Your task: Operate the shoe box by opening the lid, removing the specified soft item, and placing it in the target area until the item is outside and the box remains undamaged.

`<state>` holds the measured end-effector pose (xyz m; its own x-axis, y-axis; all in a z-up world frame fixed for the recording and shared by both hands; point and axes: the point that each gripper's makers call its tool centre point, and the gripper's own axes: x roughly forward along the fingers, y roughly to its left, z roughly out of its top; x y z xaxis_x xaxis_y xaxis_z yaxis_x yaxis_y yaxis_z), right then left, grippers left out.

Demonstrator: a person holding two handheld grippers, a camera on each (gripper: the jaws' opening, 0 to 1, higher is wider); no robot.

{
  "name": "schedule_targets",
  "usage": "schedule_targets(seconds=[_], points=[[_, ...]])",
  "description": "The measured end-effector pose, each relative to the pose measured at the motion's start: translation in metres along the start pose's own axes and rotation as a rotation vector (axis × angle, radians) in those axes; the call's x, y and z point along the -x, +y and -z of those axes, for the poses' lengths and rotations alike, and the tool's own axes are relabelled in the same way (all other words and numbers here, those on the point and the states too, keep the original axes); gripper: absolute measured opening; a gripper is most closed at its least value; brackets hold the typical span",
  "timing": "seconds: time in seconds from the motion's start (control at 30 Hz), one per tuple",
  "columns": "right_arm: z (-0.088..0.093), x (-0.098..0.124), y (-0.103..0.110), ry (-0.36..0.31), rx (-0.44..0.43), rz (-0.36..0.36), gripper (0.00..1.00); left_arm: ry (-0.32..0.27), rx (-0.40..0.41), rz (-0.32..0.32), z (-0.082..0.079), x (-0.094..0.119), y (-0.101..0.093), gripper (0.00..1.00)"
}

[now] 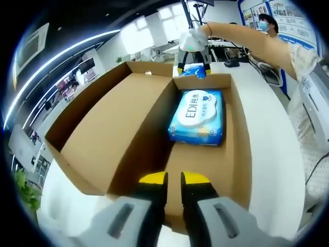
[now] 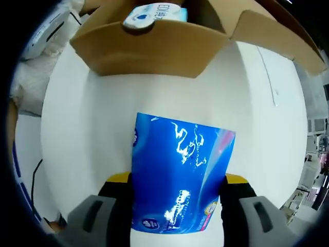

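An open cardboard shoe box (image 1: 128, 123) lies on the white table, its lid folded out to the left. Inside rests a blue-and-white pack (image 1: 198, 117) marked EDI. My left gripper (image 1: 174, 178) hovers over the box's near wall, jaws shut with only a thin slit between them. Beyond the far wall, my right gripper (image 1: 193, 57) holds a glossy blue soft pack (image 1: 194, 70). In the right gripper view that blue pack (image 2: 180, 175) sits clamped in my right gripper (image 2: 177, 182) above the table, with the box (image 2: 154, 49) and the EDI pack (image 2: 154, 13) just ahead.
White table (image 1: 272, 149) runs along the box's right side and spreads under the held pack (image 2: 82, 128). A person's sleeved arm (image 1: 257, 43) reaches in from the right. Office desks and windows lie beyond the box.
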<state>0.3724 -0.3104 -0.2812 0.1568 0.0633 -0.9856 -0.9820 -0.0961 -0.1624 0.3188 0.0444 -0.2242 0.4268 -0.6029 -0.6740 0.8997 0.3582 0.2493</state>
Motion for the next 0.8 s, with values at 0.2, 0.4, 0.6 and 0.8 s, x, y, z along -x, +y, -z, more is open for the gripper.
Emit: schedule_targets(seconds=[0.2,0.4,0.6,0.8], points=[[0.000,-0.001,-0.004,-0.006,0.045,0.002,0.70,-0.001,0.009,0.010,0.000,-0.003,0.001,0.10],[0.000,-0.003,-0.006,-0.010,0.021,0.027,0.72,0.001,0.002,0.012,-0.001,-0.005,-0.001,0.10],[0.002,0.001,-0.007,-0.014,0.003,0.071,0.74,0.002,-0.004,0.017,-0.002,-0.007,-0.004,0.10],[0.000,0.021,-0.009,-0.072,-0.072,0.148,0.77,-0.003,-0.007,0.018,-0.004,-0.008,-0.005,0.10]])
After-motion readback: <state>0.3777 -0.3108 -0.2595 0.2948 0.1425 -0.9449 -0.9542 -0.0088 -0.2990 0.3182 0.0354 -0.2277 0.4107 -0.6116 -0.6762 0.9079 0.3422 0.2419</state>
